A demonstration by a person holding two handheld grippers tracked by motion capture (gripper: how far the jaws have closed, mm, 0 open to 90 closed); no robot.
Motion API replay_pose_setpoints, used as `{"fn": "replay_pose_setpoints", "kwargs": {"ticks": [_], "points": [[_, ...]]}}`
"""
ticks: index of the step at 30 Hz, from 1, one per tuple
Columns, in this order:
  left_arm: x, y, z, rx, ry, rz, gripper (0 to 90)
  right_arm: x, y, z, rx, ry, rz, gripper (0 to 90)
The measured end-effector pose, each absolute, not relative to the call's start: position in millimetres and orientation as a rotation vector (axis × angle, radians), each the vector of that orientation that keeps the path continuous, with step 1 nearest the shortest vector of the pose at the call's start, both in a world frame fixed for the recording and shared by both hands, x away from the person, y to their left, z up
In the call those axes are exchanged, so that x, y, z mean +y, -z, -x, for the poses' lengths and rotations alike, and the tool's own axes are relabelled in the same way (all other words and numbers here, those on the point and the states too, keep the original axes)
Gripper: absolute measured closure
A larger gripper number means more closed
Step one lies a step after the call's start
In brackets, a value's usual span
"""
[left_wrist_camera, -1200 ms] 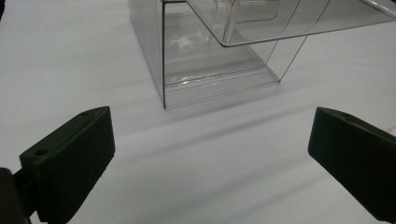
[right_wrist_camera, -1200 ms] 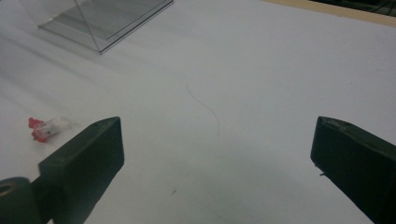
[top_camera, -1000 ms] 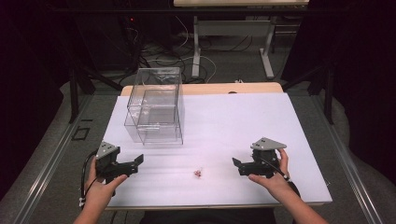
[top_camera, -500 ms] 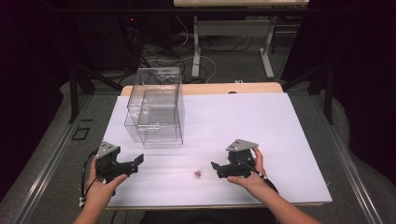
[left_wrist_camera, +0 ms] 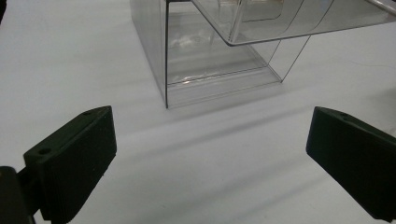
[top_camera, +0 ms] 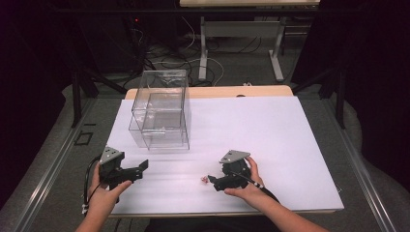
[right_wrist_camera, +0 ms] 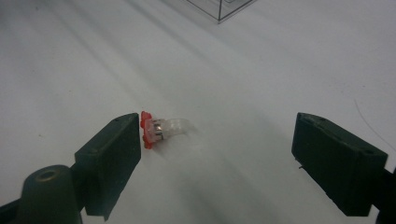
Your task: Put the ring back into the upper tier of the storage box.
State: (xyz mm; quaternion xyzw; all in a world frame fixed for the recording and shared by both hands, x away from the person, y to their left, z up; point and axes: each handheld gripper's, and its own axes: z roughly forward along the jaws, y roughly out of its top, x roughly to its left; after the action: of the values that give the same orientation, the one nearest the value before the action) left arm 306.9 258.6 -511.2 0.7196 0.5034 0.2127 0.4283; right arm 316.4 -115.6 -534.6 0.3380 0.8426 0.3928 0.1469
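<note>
At lower centre of the high view, the right gripper [top_camera: 211,180], jaws wide and just closing, brackets a small red-and-clear piece [right_wrist_camera: 159,129] lying ungrasped on the white table [top_camera: 270,130]; pickup remains, seemingly for the clear box [top_camera: 162,108].

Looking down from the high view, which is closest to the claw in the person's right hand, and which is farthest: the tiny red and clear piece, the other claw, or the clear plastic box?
From the right claw:
1. Tiny red and clear piece, lying on the white table just off the claw's tips.
2. Left claw, across the table's near edge, on the person's left.
3. Clear plastic box, farther back on the left.
</note>
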Motion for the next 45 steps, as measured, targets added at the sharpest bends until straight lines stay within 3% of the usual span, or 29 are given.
{"fn": "replay_pose_setpoints", "kwargs": {"ticks": [12,45], "points": [[259.1,512.1,-307.2,1.260,-0.525,-1.801,2.3,-97.1,540.4,-318.9,2.493,-1.090,-0.934,21.8],[260.4,512.8,-307.1,1.265,-0.519,-1.804,2.6,-79.8,556.6,-324.5,2.568,-1.034,-0.942,55.1]]}}
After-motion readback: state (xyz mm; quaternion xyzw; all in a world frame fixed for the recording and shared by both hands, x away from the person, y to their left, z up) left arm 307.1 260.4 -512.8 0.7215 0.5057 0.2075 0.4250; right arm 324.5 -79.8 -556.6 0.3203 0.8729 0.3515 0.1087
